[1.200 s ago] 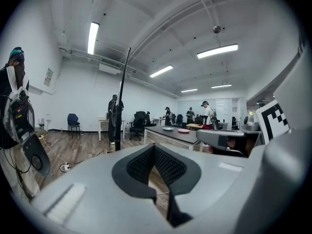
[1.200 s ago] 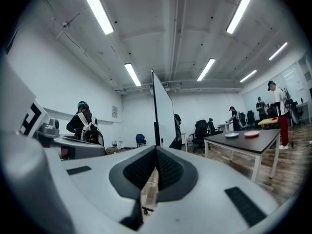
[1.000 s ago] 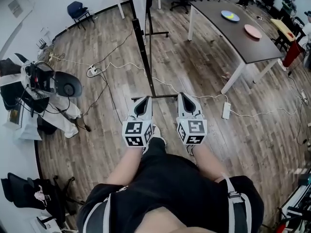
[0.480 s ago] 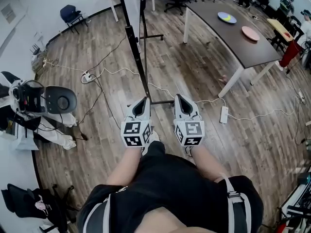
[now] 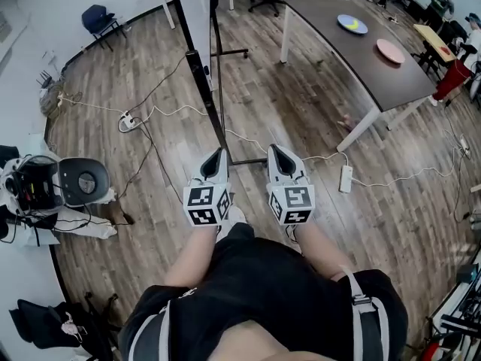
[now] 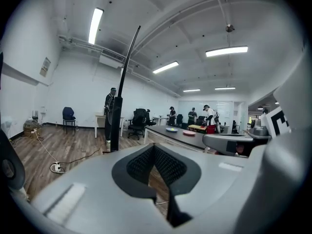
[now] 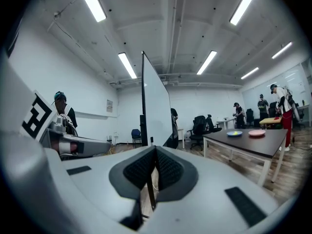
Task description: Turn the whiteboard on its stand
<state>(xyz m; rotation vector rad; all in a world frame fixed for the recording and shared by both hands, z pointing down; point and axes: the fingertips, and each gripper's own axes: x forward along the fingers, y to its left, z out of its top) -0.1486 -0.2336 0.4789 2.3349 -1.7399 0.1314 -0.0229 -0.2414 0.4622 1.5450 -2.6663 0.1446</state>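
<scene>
Nearest me, the left hand-held gripper (image 5: pixel 216 159) and the right hand-held gripper (image 5: pixel 279 156) ride side by side, both pairs of jaws closed on nothing, as they were a second ago. Over that second I have carried them forward across the floor, so the stand's foot bar (image 5: pixel 248 160) now lies just beyond their tips. The whiteboard (image 5: pixel 194 13) stands edge-on, far and slightly left, untouched; I judge this to be the approach, with the turn not yet begun.
</scene>
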